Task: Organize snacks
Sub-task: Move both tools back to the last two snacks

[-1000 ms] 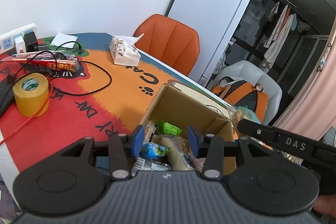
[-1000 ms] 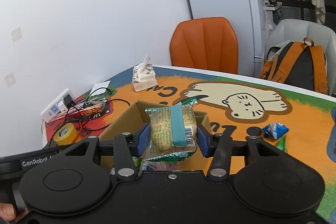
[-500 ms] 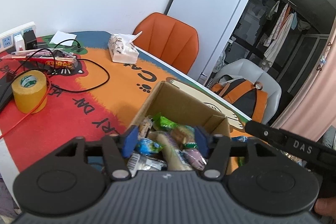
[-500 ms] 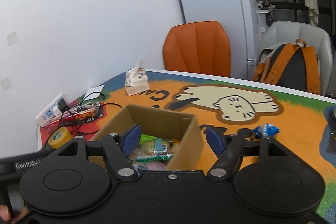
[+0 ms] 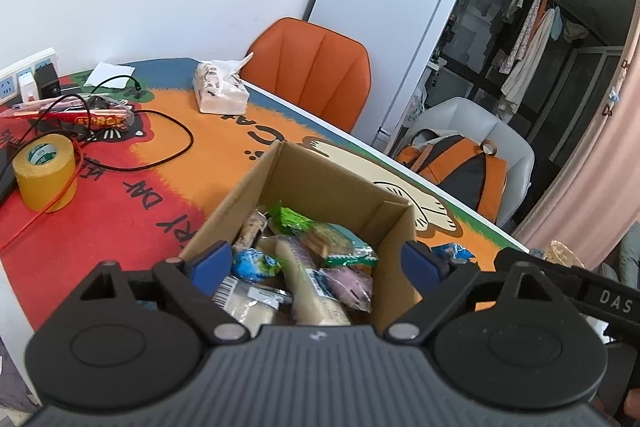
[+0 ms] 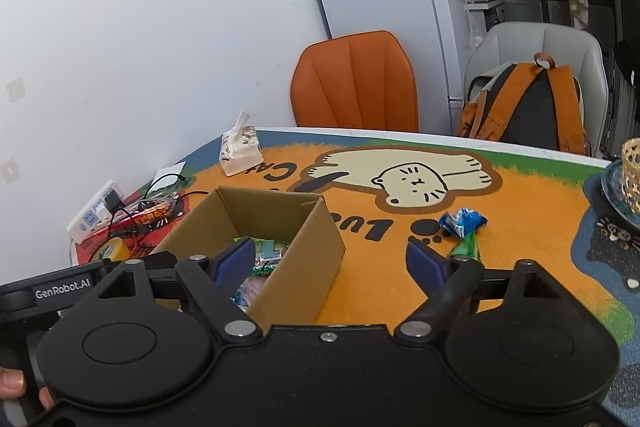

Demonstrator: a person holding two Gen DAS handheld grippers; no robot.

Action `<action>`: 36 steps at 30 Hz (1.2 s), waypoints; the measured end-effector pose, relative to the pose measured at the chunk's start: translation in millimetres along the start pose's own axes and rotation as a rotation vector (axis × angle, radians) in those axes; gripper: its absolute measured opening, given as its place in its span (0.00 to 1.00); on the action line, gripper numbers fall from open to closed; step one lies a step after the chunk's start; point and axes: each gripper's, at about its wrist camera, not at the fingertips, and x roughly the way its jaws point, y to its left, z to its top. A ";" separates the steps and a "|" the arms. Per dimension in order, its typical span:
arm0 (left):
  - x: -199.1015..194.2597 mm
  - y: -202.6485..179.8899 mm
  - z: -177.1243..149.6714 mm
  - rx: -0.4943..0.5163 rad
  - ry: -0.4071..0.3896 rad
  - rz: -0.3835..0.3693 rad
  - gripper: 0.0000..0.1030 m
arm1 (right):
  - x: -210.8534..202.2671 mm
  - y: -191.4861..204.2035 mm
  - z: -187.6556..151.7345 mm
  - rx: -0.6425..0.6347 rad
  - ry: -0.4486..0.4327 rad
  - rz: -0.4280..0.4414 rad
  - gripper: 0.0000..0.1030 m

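Orange cat-print table mat (image 6: 520, 227), white wall behind. Cardboard box (image 5: 332, 187) of wrapped snacks (image 5: 304, 267): directly ahead of the left gripper (image 5: 316, 263), whose jaws are opening, nothing pinched between them. Right gripper (image 6: 332, 259): jaws opening, empty, straddling the box's near right corner. Blue snack packet (image 6: 462, 222): on the mat just beyond its right finger. Tissue pack (image 6: 240, 153): farther off, left.

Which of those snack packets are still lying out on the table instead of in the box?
The crinkled blue packet and the green packet just in front of it, lying on the orange mat right of the cardboard box. All the others are inside the box.
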 end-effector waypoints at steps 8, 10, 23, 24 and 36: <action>-0.9 -16.0 -3.7 0.023 0.021 0.013 0.91 | -13.3 -12.5 0.9 0.008 -0.011 -0.005 0.93; -1.0 -20.8 -5.5 0.032 0.028 0.006 0.91 | -15.8 -17.6 0.6 0.018 -0.012 -0.008 0.95; 5.1 -56.9 -16.9 0.087 0.066 -0.048 0.91 | -32.6 -53.3 -4.8 0.073 -0.028 -0.045 0.98; 5.9 -60.1 -18.0 0.091 0.067 -0.053 0.91 | -33.9 -56.3 -5.2 0.078 -0.029 -0.048 0.98; 14.6 -93.7 -30.7 0.144 0.037 -0.107 0.90 | -38.0 -92.5 -12.0 0.126 -0.039 -0.065 0.98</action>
